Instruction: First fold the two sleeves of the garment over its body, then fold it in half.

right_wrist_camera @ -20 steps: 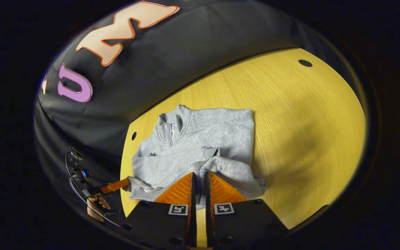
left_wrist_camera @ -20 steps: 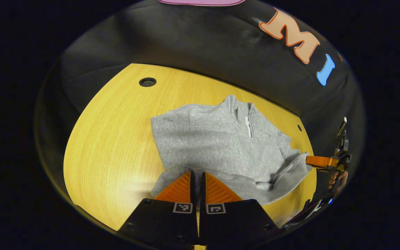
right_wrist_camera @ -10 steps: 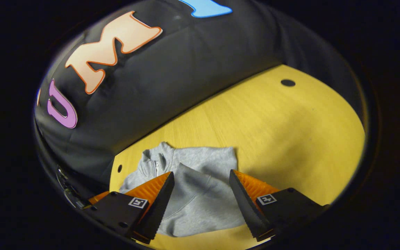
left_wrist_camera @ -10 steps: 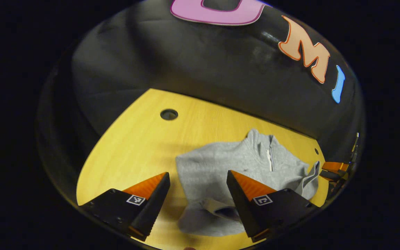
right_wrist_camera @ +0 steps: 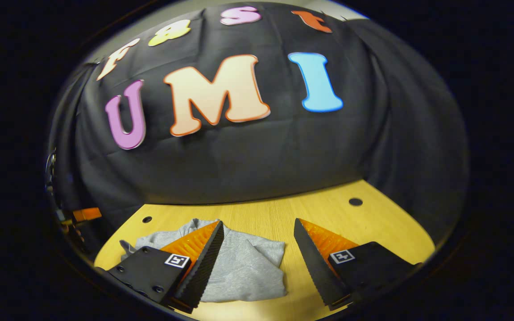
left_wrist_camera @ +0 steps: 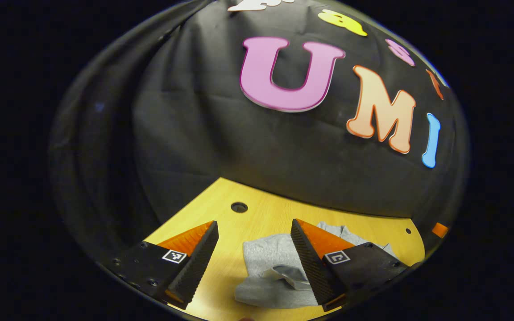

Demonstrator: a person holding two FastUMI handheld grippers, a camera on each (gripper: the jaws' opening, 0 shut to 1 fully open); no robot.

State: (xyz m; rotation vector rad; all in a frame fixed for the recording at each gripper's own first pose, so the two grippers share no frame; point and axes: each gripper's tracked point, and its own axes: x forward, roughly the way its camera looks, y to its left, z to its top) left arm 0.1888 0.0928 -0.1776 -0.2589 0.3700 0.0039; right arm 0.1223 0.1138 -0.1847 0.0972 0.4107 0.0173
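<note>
Black cloth walls are seen behind a yellow wooden table (right_wrist_camera: 373,227) with small round holes. On it lies a grey garment (right_wrist_camera: 248,267), folded. Both the left gripper (left_wrist_camera: 254,256) and right gripper (right_wrist_camera: 259,261) are held above it, fingers spread wide, gripping nothing.

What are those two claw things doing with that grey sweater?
A person is folding a grey sweater on a yellow table with two handheld grippers. Right now the left gripper and the right gripper are both open, above the table and holding nothing. The sweater lies bunched up on the table, folded over itself.
</note>
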